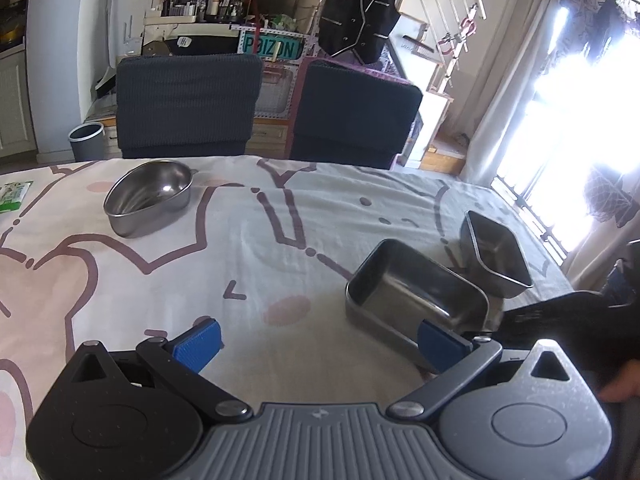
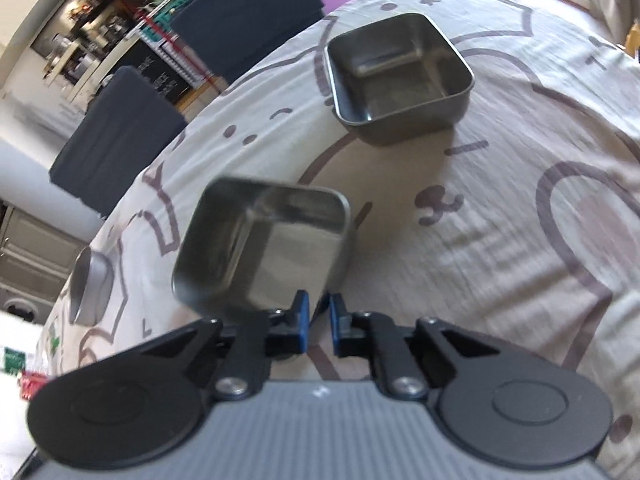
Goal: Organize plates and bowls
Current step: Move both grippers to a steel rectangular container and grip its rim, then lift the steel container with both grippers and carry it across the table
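Here, three smooth steel bowls (image 1: 416,292) on wrinkled patterned cloth (image 1: 248,264).

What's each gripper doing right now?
Left gripper: open, holding nothing, beside the rectangular tin.
Right gripper: shut on the rectangular tin's rim.

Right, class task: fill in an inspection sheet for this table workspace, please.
Surface: cartoon-print cloth over the table, slightly wrinkled.
Job's things: rounded steel bowl, rectangular steel dish, square steel dish, all apart.
Clutter: green packet at the cloth's edge.
Grippers: left tongs open, holding nothing; right tongs closed on the rectangular steel dish's rim.
Cables: nothing seen.
Surroundings: two dark chairs, grey bin, bright window.
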